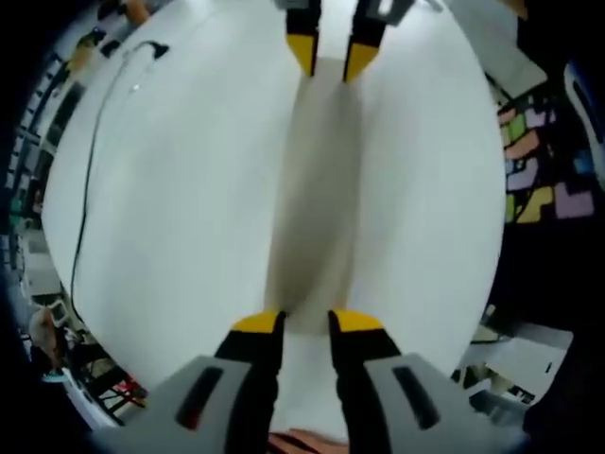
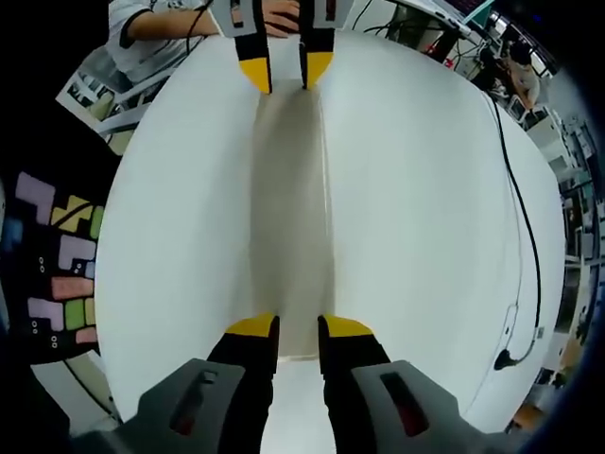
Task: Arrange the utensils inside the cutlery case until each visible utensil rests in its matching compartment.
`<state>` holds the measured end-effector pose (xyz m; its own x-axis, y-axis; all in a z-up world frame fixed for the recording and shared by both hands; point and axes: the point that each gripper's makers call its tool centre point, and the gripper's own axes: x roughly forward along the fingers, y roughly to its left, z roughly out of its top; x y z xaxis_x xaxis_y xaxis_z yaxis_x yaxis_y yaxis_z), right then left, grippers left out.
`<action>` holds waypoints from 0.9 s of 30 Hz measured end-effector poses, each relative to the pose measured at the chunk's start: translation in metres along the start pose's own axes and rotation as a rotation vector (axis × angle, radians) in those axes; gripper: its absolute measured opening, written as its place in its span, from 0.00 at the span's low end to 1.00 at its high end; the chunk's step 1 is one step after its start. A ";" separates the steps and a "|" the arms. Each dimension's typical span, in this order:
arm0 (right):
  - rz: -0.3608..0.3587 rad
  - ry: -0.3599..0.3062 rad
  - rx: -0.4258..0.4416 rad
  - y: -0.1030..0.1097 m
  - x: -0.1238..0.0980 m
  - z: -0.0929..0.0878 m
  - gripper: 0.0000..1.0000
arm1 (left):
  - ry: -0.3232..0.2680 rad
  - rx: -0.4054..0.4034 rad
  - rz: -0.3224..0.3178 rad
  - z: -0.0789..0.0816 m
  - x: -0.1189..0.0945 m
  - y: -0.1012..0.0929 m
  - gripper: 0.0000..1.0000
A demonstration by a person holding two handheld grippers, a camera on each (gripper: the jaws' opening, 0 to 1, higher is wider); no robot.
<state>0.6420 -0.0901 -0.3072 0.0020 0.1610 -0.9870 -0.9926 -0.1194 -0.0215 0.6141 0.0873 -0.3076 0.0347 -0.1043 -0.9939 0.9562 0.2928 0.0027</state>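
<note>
- Left gripper (image 1: pixel 307 323) had its yellow-tipped jaws set a narrow gap apart at the near end of a long, pale cutlery case (image 1: pixel 317 208). Whether the jaws pinched the case or merely stood over its end could not be told.
- Right gripper (image 2: pixel 298 328) stood the same way in its own view, jaws narrowly parted at the opposite end of the cutlery case (image 2: pixel 291 208), and its grip was equally unclear.
- Each gripper faced the other along the case: the right gripper (image 1: pixel 331 57) showed at the top of the left gripper view, and the left gripper (image 2: pixel 286 71) at the top of the right gripper view.
- Between the two grippers the case lay flat as one narrow cream strip. Its inside looked plain and washed out, so neither its compartments nor its contents could be made out.
- Under the case was a white table (image 1: pixel 170 236) (image 2: pixel 425 189), with a thin black cable (image 1: pixel 90 189) (image 2: pixel 525 236) running along one side, well apart from the case.
- Behind the far gripper in the right gripper view, a person's hand (image 2: pixel 279 14) and a grey sleeve (image 2: pixel 142 38) were visible.
- Beyond the table edge lay a floor mat of coloured puzzle shapes (image 1: pixel 539 180) (image 2: pixel 57 265).
</note>
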 end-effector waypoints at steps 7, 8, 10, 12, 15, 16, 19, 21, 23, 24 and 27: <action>-0.006 -0.031 -0.023 0.000 0.001 -0.001 0.17 | -0.038 -0.008 -0.007 0.004 0.000 -0.011 0.21; -0.006 -0.035 -0.024 0.000 0.001 -0.001 0.17 | -0.035 -0.005 -0.005 0.004 0.000 -0.012 0.21; -0.007 -0.048 -0.019 0.000 0.001 -0.002 0.17 | -0.025 -0.001 -0.001 0.006 0.001 -0.014 0.21; -0.009 -0.074 -0.003 0.000 0.001 -0.002 0.17 | -0.018 0.002 -0.002 0.003 0.000 -0.007 0.21; -0.005 -0.112 0.026 -0.005 0.000 -0.002 0.16 | -0.018 0.003 -0.006 0.004 0.000 -0.007 0.21; -0.004 -0.123 0.023 -0.005 0.000 -0.002 0.16 | -0.022 0.004 -0.008 0.004 0.000 -0.007 0.21; -0.001 -0.151 0.029 -0.005 -0.001 -0.002 0.16 | -0.037 0.009 0.000 0.005 0.000 -0.009 0.20; 0.001 -0.164 0.031 -0.006 -0.001 0.000 0.17 | -0.048 0.014 0.011 0.005 0.000 -0.010 0.20; -0.006 -0.165 0.013 -0.004 -0.001 0.000 0.17 | -0.061 0.012 0.016 0.005 0.000 -0.010 0.20; -0.007 -0.165 0.015 -0.006 -0.001 0.000 0.17 | -0.069 0.013 0.017 0.005 0.000 -0.010 0.20; -0.003 -0.154 0.018 -0.006 -0.001 0.001 0.17 | -0.084 0.001 0.013 0.006 0.000 -0.010 0.20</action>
<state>0.6477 -0.0887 -0.3065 -0.0118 0.3097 -0.9508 -0.9946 -0.1015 -0.0207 0.6065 0.0786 -0.3068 0.0718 -0.1802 -0.9810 0.9556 0.2941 0.0160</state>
